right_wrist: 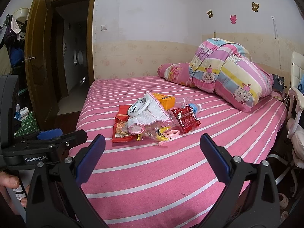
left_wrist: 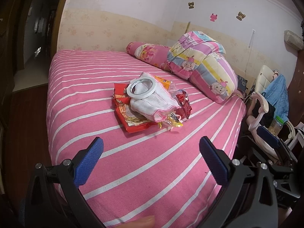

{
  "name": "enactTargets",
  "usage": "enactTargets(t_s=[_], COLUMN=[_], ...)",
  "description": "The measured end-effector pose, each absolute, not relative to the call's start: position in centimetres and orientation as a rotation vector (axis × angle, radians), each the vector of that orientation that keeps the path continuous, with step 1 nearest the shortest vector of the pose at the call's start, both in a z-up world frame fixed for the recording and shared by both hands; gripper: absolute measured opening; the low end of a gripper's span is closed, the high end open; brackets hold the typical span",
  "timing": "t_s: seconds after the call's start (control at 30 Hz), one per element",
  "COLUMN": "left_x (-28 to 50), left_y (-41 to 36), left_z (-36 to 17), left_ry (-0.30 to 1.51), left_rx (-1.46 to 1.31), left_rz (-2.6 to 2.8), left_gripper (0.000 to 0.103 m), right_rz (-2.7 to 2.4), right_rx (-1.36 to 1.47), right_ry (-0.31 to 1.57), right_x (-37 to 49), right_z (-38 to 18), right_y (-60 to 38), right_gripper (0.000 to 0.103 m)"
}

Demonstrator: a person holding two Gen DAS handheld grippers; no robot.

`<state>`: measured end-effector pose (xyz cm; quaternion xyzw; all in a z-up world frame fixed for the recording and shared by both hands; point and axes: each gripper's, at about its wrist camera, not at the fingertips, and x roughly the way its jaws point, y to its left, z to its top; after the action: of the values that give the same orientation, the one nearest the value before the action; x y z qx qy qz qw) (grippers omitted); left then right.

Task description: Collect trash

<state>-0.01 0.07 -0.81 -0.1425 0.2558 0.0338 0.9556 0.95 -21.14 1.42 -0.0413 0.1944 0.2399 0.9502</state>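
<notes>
A pile of trash lies mid-bed on the pink striped sheet (left_wrist: 133, 163). It holds a white tape roll (left_wrist: 141, 87) on a white cloth (left_wrist: 152, 104), red snack wrappers (left_wrist: 133, 121), an orange box (right_wrist: 164, 99), a red packet (right_wrist: 186, 119), a crushed plastic bottle (right_wrist: 191, 107) and clear wrappers. My left gripper (left_wrist: 151, 148) is open and empty, short of the pile. My right gripper (right_wrist: 152, 146) is open and empty, just before the pile's near edge. The left gripper also shows at the left of the right wrist view (right_wrist: 49, 134).
A rolled cartoon quilt (right_wrist: 228, 72) and a pink floral bolster (right_wrist: 174, 72) lie at the bed's far right. An open wooden door (right_wrist: 38, 60) stands left. A white chair (right_wrist: 296, 102) with clutter is beside the bed's right edge.
</notes>
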Motion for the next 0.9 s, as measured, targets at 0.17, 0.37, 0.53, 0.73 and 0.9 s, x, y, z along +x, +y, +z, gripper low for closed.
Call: enactTargets(t_s=[0.17,0.37,0.53,0.73,0.9], left_x=[-0.04,-0.04,-0.05,-0.08,0.16], left_y=[0.03,0.05,-0.01,-0.1,-0.05], left_z=[-0.87,-0.92,-0.97,-1.08,-1.21], left_ry=[0.52,0.522,0.522,0.524,0.529], left_rx=[-0.289,-0.291,-0.29,-0.293,-0.303], left_rz=[0.069,0.069,0.069,0.066,0.059], left_gripper=[0.098,0.098,0.098,0.098,0.098], right_rz=[0.488,0.489,0.488,0.523,0.581], right_rx=[-0.084,-0.083,-0.073,-0.027,-0.029], right_ry=[0.396,0.396,0.398,0.378,0.384], right_x=[0.92,0.98,0.94,0.62,0.97], right_z=[1.41,1.44,1.48,2.03,2.25], right_y=[-21.13,-21.21,-21.2,-21.85,-21.46], right_gripper=[0.099,0.099,0.099,0.099,0.099])
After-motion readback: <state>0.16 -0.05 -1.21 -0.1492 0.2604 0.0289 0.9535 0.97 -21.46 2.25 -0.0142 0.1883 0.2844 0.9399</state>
